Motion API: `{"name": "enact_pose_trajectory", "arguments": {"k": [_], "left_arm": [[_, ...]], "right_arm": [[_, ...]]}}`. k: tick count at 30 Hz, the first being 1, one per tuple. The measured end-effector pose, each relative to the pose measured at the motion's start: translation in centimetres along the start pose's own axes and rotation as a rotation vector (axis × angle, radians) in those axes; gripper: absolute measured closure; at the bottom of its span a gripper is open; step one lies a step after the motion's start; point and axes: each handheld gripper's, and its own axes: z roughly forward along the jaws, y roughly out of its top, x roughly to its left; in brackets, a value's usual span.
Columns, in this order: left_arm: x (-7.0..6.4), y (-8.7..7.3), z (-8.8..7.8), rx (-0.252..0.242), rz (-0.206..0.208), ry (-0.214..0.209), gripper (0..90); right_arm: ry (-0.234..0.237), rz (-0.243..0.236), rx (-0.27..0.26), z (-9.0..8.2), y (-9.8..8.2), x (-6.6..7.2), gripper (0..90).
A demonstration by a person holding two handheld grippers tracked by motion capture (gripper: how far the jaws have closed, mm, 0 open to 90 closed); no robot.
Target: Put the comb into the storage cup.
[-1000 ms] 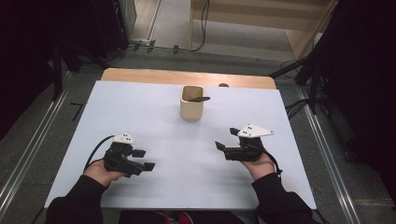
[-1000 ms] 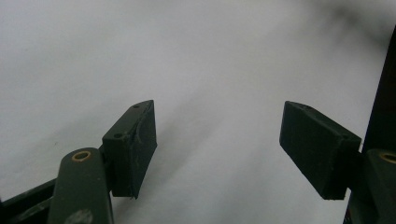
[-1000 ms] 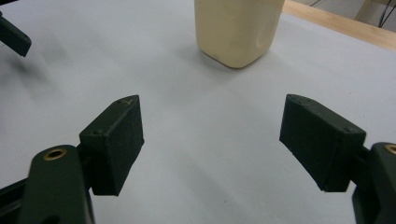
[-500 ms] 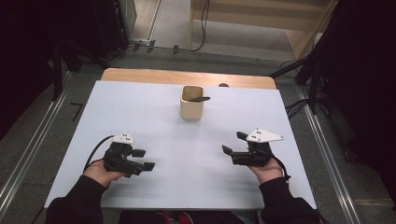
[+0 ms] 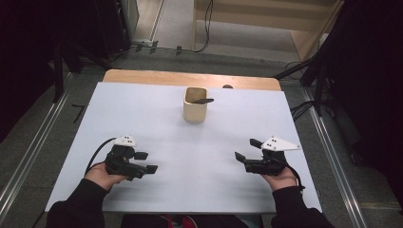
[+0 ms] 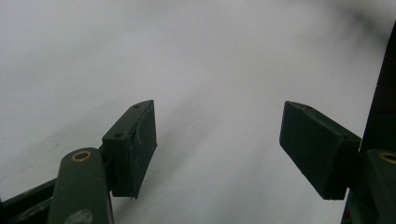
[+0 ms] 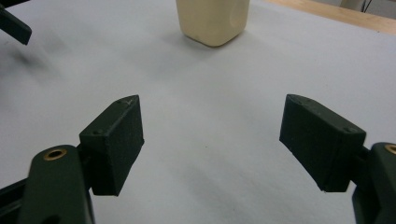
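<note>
On the white table (image 5: 157, 118), a cream-coloured cup (image 5: 195, 104) stands upright toward the far edge, roughly midway across, with a dark utensil (image 5: 203, 100) resting in it and poking out over its right rim. The left gripper (image 5: 146, 162) lies low at the near left of the table, held in the person's left hand (image 5: 102, 175), with its jaws spread wide and nothing between them; in the left gripper view only bare white surface lies between the two black pads. The right gripper (image 5: 248, 149) sits at the near right, in the person's right hand (image 5: 280, 178), with its jaws likewise parted and empty. In the right gripper view the cup (image 7: 212, 18) stands ahead of the jaws, well apart from them. Both grippers are well apart from the cup and from each other.
</note>
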Motion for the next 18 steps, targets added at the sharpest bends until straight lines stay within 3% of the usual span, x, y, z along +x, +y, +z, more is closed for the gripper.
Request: {"name": "enact_pose_trajectory", "arguments": {"k": [18], "left_arm": [[0.10,0.11,0.10,0.005,0.017,-0.006,27.8]], "right_arm": [[0.002,-0.016,-0.011,-0.03,-0.13,-0.07,19.9]]}}
